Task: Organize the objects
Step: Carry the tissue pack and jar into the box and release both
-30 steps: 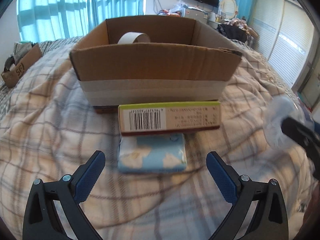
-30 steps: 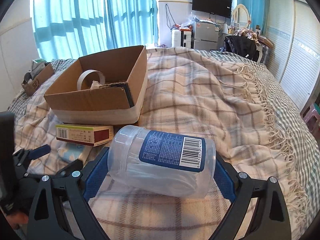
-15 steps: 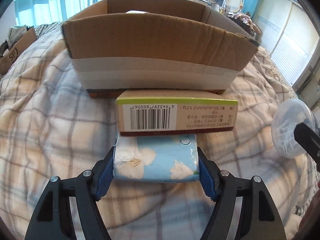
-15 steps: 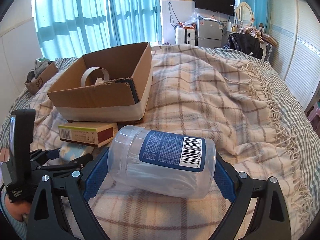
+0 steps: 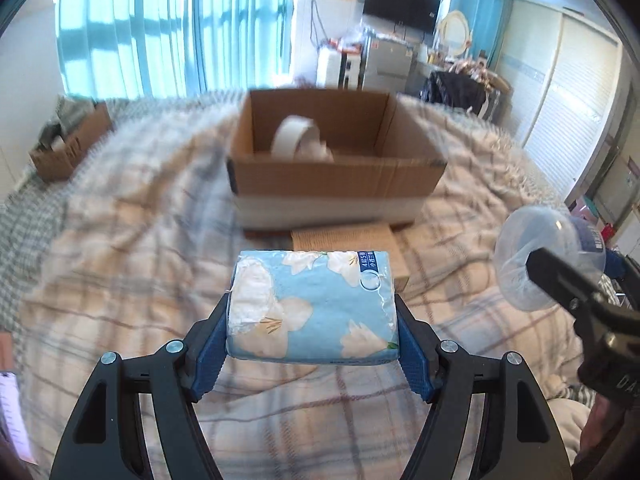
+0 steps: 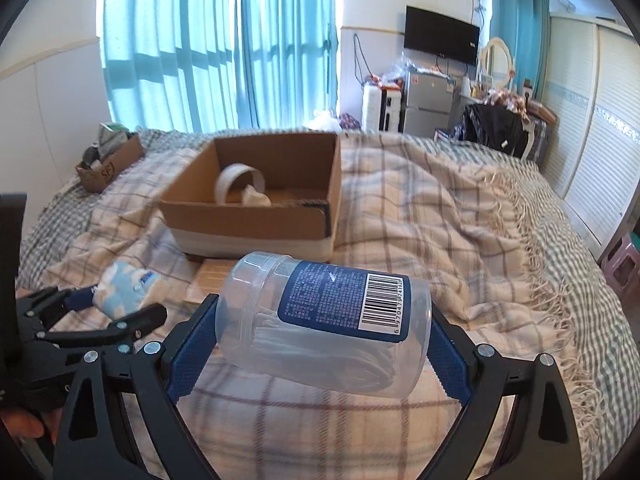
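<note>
My left gripper point(image 5: 312, 332) is shut on a blue flowered tissue pack point(image 5: 312, 304) and holds it above the bed, short of an open cardboard box point(image 5: 336, 184). The pack also shows in the right wrist view point(image 6: 128, 290). A roll of white tape point(image 5: 296, 136) and crumpled paper lie in the box. My right gripper point(image 6: 324, 340) is shut on a clear plastic jar point(image 6: 320, 324) with a blue barcode label, held sideways above the bed; the jar shows at right in the left wrist view point(image 5: 548, 256). A flat carton point(image 5: 352, 240) lies in front of the box.
A plaid blanket point(image 6: 440, 216) covers the bed. A small cardboard box point(image 6: 108, 164) of clutter sits at the far left edge. Curtains, a fridge and a TV stand beyond the bed; wardrobe doors are on the right.
My left gripper closed on the tissue pack, then lifted it up and back from the carton. The right gripper kept hold of the jar and rose, so the box interior shows.
</note>
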